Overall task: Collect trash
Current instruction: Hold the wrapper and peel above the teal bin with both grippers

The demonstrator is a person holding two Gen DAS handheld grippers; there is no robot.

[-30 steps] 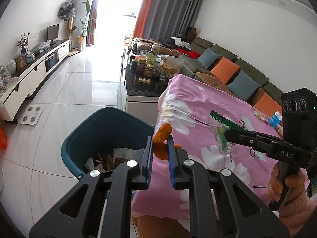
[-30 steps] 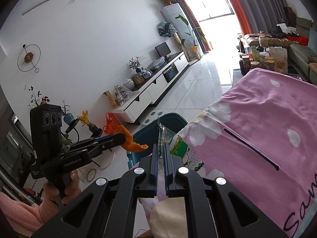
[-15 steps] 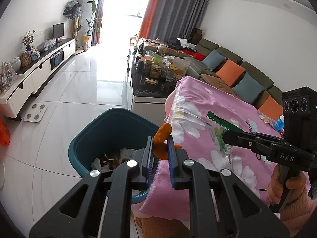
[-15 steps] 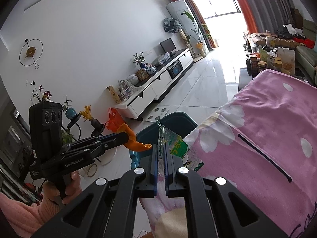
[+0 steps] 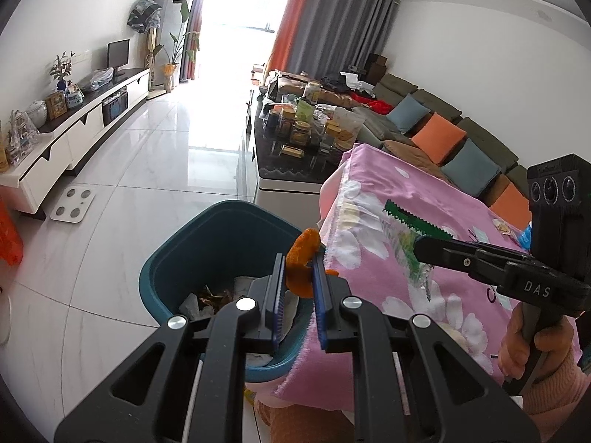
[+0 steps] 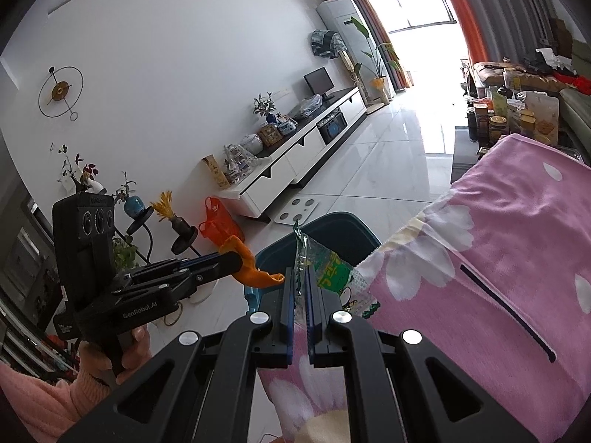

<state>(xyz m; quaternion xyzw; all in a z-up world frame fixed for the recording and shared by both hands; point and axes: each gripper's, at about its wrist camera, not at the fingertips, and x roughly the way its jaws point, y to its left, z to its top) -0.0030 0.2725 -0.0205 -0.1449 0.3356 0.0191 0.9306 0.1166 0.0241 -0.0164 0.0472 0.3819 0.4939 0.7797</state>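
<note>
My left gripper (image 5: 298, 278) is shut on an orange peel (image 5: 303, 254) and holds it above the near rim of the teal trash bin (image 5: 192, 243), which holds paper and scraps. My right gripper (image 6: 302, 288) is shut on a clear plastic wrapper with green print (image 6: 327, 267), above the edge of the pink flowered tablecloth (image 6: 517, 243). The right gripper (image 5: 419, 249) and its wrapper (image 5: 406, 238) show at the right of the left wrist view. The left gripper (image 6: 242, 258) with the peel (image 6: 255, 273) shows at the left of the right wrist view, beside the bin (image 6: 343, 221).
A dark coffee table (image 5: 288, 162) crowded with jars stands beyond the bin. A sofa with orange and blue cushions (image 5: 439, 136) runs along the right wall. A white TV cabinet (image 5: 74, 136) lines the left wall. A white scale (image 5: 72, 205) lies on the tiled floor.
Both grippers have moved left toward the bin, each still holding its piece. The bin looks closer and more central in the left wrist view.
</note>
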